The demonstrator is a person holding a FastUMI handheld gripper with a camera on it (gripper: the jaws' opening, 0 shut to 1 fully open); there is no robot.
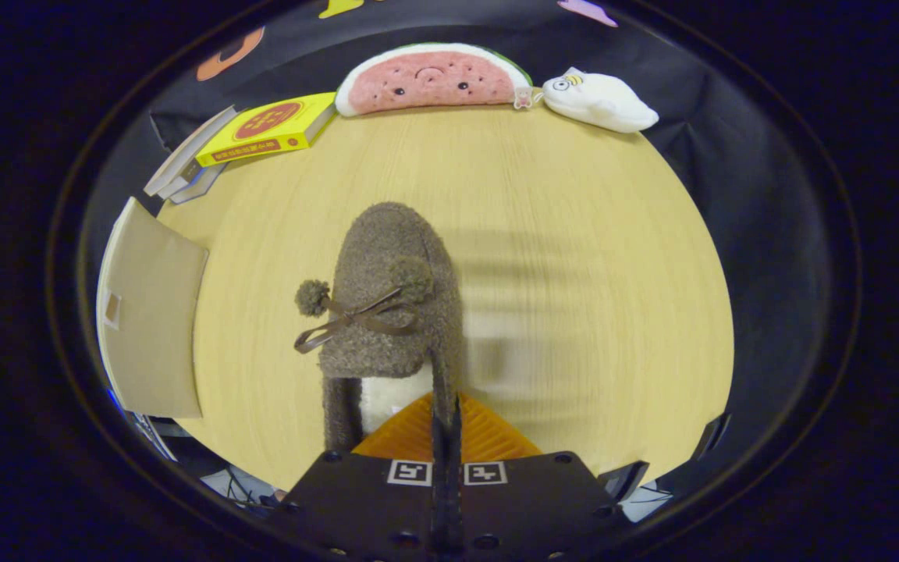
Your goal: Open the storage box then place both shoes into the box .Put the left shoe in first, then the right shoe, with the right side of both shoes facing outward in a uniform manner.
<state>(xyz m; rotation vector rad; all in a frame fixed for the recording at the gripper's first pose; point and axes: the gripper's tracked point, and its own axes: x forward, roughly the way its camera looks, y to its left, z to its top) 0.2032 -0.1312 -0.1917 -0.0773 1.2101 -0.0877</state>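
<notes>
Fuzzy shoe (391, 297), gripper (446, 417) clamping its collar

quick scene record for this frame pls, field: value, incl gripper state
gripper: fingers closed on the side wall of the shoe's collar
held item: brown fuzzy slipper with pom-pom bow, toe pointing away
surface: light wooden table
box part: beige cardboard flap, left of the slipper
far edge: yellow book, watermelon-slice plush, white plush toy

Fuzzy brown shoe (391, 297) with pom-pom bow hanging toe toward twelve o'clock, its collar edge being pinched in the claw (445, 417); beige storage box (149, 312) lying at nine o'clock.
</notes>
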